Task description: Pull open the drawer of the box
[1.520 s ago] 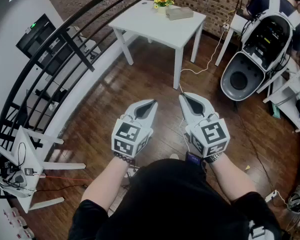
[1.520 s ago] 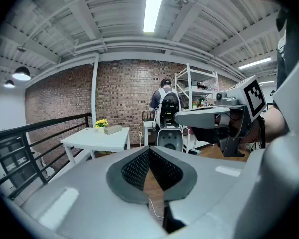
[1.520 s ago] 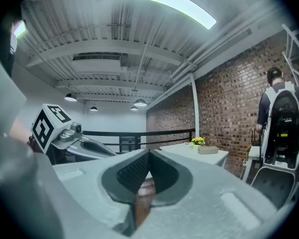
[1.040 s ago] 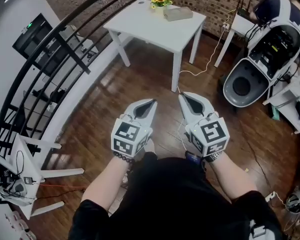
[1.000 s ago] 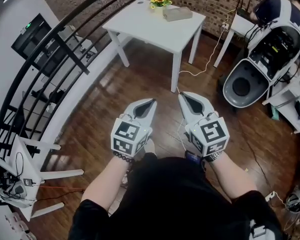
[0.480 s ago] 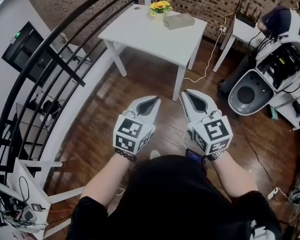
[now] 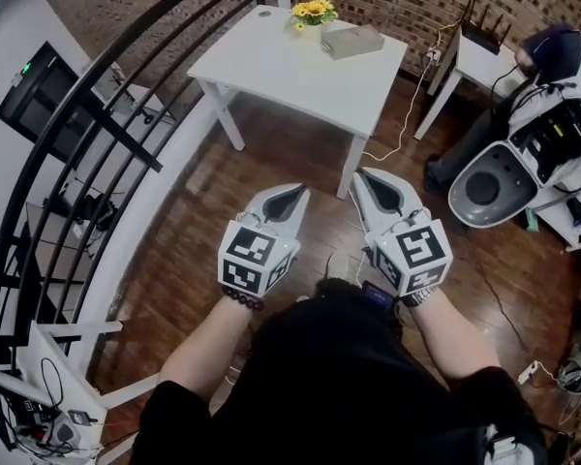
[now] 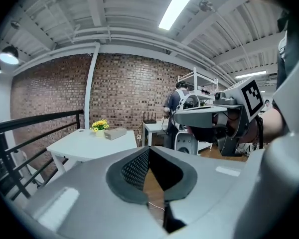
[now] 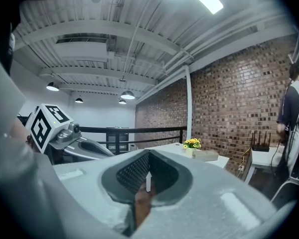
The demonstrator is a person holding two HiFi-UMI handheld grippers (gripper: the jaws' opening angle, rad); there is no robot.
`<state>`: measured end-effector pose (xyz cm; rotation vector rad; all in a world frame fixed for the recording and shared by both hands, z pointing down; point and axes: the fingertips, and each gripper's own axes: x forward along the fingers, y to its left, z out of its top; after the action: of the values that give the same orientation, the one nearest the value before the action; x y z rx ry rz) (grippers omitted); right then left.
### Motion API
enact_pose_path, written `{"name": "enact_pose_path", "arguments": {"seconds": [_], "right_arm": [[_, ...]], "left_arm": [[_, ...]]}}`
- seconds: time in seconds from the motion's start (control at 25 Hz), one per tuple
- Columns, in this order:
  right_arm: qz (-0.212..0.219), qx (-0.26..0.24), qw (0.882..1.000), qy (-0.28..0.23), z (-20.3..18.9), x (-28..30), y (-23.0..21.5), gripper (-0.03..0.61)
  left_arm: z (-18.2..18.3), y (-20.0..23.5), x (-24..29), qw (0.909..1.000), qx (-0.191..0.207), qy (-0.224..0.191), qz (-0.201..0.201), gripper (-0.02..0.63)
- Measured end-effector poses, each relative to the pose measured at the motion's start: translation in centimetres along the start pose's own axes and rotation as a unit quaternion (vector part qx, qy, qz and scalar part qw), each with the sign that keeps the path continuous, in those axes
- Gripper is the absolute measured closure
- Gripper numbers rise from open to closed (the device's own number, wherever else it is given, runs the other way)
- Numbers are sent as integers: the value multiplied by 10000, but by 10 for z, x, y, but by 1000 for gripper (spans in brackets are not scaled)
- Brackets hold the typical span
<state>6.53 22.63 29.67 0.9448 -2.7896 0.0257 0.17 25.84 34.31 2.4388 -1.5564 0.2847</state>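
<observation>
Left hand-held gripper (image 7: 292,192) and right hand-held gripper (image 7: 366,176) side by side above the wooden floor (image 7: 203,231), both with jaws closed together – nothing between them, box (image 7: 352,41) on the far part of the white surface (image 7: 290,71), just beside the yellow flowers (image 7: 313,11), well apart from both grippers.

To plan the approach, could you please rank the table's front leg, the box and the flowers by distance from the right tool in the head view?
1. The front leg, just ahead of the right tool.
2. The box, farther back on the tabletop.
3. The flowers, left of the box, at the far edge.
</observation>
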Motion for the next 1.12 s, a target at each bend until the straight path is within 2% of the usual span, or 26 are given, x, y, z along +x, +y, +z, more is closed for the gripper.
{"name": "enact_pose_path", "arguments": {"seconds": [0.28,0.68,1.12], "right_arm": [[95,146,9998,-40,-1,53,-44,588],[200,337,9992,70,-9,140,-159,588],[305,362,9987,194,-16,194,-239,588]], "left_arm": [[9,39,52,9998,-14,165,84,597],[33,95,181,9987,-76,474,146,597],[57,131,274,9978,-77,622,232,597]]}}
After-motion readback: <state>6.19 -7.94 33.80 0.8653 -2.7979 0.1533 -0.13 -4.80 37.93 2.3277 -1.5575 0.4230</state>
